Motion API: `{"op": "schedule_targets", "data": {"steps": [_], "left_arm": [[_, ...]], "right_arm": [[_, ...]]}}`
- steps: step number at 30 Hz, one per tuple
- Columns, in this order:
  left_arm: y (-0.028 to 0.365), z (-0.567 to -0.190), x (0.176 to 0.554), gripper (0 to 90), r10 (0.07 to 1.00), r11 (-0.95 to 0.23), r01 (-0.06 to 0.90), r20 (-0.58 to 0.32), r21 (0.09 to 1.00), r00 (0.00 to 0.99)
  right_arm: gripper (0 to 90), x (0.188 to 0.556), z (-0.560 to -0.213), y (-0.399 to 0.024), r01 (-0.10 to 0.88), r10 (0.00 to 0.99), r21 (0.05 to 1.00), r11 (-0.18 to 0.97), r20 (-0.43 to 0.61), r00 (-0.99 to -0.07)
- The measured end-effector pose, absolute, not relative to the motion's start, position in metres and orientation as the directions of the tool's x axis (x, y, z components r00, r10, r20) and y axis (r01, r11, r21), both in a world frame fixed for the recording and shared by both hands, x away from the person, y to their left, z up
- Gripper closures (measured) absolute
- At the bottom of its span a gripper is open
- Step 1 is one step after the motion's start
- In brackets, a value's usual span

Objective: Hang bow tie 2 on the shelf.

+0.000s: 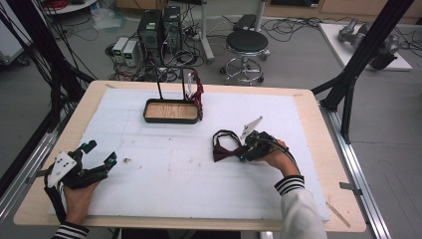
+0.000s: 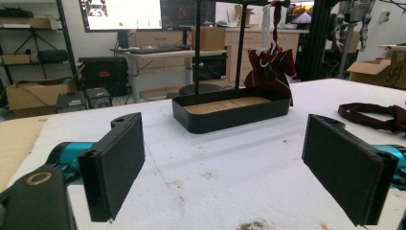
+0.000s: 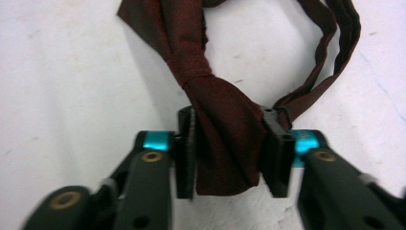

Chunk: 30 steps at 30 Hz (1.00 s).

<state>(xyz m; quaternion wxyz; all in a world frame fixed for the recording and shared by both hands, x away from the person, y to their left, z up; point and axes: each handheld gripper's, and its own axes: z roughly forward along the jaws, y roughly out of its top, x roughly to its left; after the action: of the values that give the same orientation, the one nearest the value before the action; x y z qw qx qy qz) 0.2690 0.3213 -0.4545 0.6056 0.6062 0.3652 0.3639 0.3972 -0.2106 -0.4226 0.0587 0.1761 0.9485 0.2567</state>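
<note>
Bow tie [image 3: 225,139] pinched by right gripper [image 3: 229,153]; left gripper [image 2: 222,167] spread; tray [image 1: 149,117] bare inside.

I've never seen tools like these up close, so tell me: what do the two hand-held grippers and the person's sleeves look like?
Each gripper is black with turquoise metal joints: the left gripper carries a grey three-cornered plate, flat rectangular dark pads and brass-coloured rivets. The right gripper has the same plate and a black cable trailing back. The sleeves are white with black-and-white striped cuffs.
</note>
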Motion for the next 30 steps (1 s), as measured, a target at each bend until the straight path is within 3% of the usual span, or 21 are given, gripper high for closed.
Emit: {"op": "schedule_targets", "data": {"steps": [6,19,30], "left_arm": [[0.321,-0.454,0.269,15.1,0.884,-0.005,0.000,0.005,1.000,0.467],[0.320,-0.454,0.269,15.1,0.885,-0.016,0.001,0.013,1.000,0.465],[0.316,-0.446,0.274,15.1,0.868,-0.038,0.025,0.021,0.999,0.497]], "right_arm": [[76.7,0.396,-0.422,-0.209,0.297,0.347,0.502,0.813,-0.006,-0.938],[78.0,0.392,-0.419,-0.209,0.294,0.358,0.543,0.787,-0.013,-0.934],[77.8,0.379,-0.402,-0.209,0.266,0.371,0.650,0.712,-0.026,-0.928]]}}
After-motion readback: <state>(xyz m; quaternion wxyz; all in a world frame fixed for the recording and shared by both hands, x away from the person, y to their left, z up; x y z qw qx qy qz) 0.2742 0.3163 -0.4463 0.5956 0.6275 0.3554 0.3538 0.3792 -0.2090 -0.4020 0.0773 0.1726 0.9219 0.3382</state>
